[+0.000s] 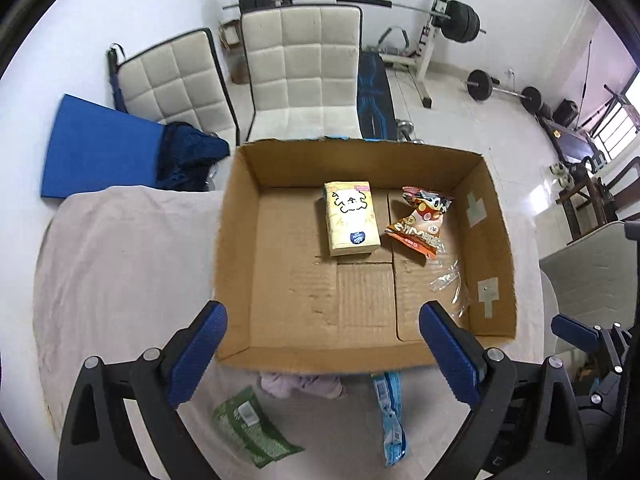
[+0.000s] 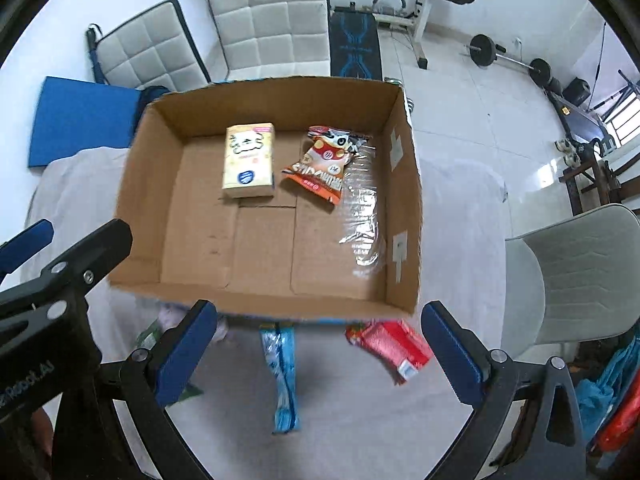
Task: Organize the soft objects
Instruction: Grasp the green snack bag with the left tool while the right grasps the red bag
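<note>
An open cardboard box (image 1: pixel 236 248) (image 2: pixel 404 208) stands on a cloth-covered table. Inside it lie a yellow tissue pack (image 1: pixel 351 218) (image 2: pixel 249 166) and an orange snack bag (image 1: pixel 422 222) (image 2: pixel 325 166), side by side near the far wall. My left gripper (image 1: pixel 322 354) hangs open and empty above the box's near edge. My right gripper (image 2: pixel 320 350) is open and empty too, over the table in front of the box. On the cloth before the box lie a green packet (image 1: pixel 252 432), a blue packet (image 1: pixel 390 412) (image 2: pixel 282 376), a red packet (image 2: pixel 390 344) and a pale crumpled cloth (image 1: pixel 300 385).
Clear plastic film (image 2: pixel 360 216) lies in the box's right part. Two white padded chairs (image 1: pixel 300 68) and a blue mat (image 1: pixel 100 148) stand beyond the table; a grey chair (image 2: pixel 572 272) is at the right. Weight-lifting gear (image 1: pixel 452 16) fills the back of the room.
</note>
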A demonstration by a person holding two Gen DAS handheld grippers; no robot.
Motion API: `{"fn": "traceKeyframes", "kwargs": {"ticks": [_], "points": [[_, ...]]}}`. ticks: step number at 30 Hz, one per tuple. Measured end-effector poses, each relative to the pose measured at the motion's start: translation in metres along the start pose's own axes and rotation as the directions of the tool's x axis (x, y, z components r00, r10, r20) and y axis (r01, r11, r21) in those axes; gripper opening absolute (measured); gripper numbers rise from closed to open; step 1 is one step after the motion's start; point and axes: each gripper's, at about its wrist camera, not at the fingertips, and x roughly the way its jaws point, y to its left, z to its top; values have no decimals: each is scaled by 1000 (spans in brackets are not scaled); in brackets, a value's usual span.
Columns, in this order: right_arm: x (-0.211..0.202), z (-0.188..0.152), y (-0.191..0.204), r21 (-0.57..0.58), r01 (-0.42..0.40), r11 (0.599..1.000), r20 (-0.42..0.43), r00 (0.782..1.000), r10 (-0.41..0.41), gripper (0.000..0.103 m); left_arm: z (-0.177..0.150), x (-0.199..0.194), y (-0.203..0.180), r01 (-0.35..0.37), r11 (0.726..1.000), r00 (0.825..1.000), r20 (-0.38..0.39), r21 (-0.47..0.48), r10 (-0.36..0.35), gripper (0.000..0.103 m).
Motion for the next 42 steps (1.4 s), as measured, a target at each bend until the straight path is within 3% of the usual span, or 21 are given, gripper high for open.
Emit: {"fn": "traceKeyframes", "kwargs": {"ticks": [15,24,27,30,33,37,42], "points": [[-87,-69,6,-52,-67,996,72,995,70,103,-64,-82,-2,14,999,999,52,-30,-13,98],[-96,-71,0,-59,-150,987,80,985,155,103,-69,-101,0,41,998,996,77,-45,-37,98],[-76,-66,-23,-61,-127,990,59,990,131,103,-67,-101,12,38,996,996,78,-78,-32,98],[-35,-59,-53,-49,-51,997,-4,999,51,103,-71,-92,32,7,992,997,71,-127,2,99],[19,-54,-75,-69,3,998,-110,994,-10,103,-80,-63,53,-34,982,999,25,-186,39,99],[87,-59,-87,-109,32,994,-230,972,-56,103,-104,-3,72,-100,969,990,-124,-227,73,99],[147,-72,-88,-150,44,988,-311,946,-90,103,-150,64,93,-125,947,950,-312,-295,28,99]]}}
